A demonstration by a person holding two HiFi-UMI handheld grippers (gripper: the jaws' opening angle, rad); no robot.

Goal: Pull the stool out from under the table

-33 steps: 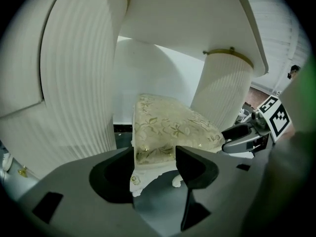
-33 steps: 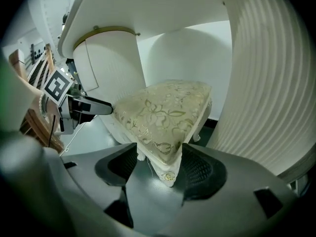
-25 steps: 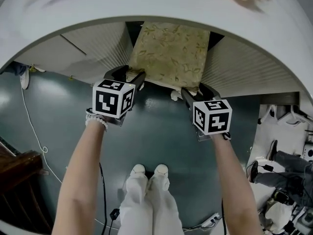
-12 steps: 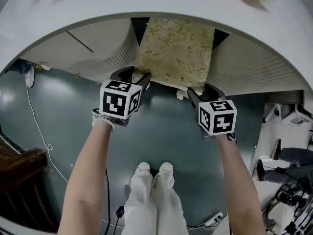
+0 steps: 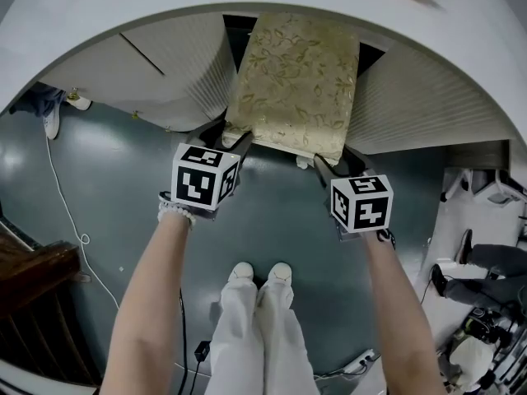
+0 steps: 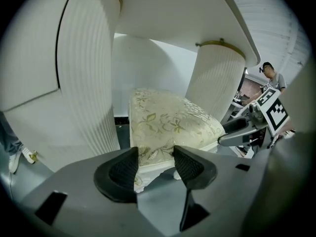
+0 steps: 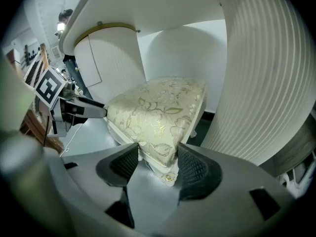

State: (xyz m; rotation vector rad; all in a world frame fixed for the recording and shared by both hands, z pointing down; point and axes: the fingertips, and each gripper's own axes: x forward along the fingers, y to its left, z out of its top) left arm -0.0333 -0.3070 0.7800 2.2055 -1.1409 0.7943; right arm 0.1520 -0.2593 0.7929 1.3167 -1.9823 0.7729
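- Stool (image 5: 292, 81), a rectangular seat with a pale gold floral cushion on a white frame, stood on the dark teal floor (image 5: 272, 212) in the gap between the two supports of the white round table (image 5: 123, 6). Its near edge faced the person and its far end ran in beneath the tabletop.
- At the left, the table's white ribbed pedestal (image 5: 177, 72) stood just beside the stool's left side, apart from it.
- Left gripper (image 5: 226, 137) was at the seat's near left corner. In the left gripper view its black ridged pads (image 6: 123, 169) were clamped on that cushion corner, one pad on each side.
- In the middle, much of the cushion showed in the head view clear of the tabletop's curved rim. I judged the pull well under way but unfinished, since both gripper views showed the tabletop overhanging the seat.
- Right gripper (image 5: 338, 159) was at the near right corner. In the right gripper view its jaws stood wide yet pressed on that corner, cushion and white frame between the pads (image 7: 192, 172).
- At the right, the other ribbed pedestal (image 5: 412, 97) stood close along the stool's right side.
- What was left, in my reading, was to draw the seat straight back toward the white-shod feet (image 5: 259, 274) until its far end cleared the table.
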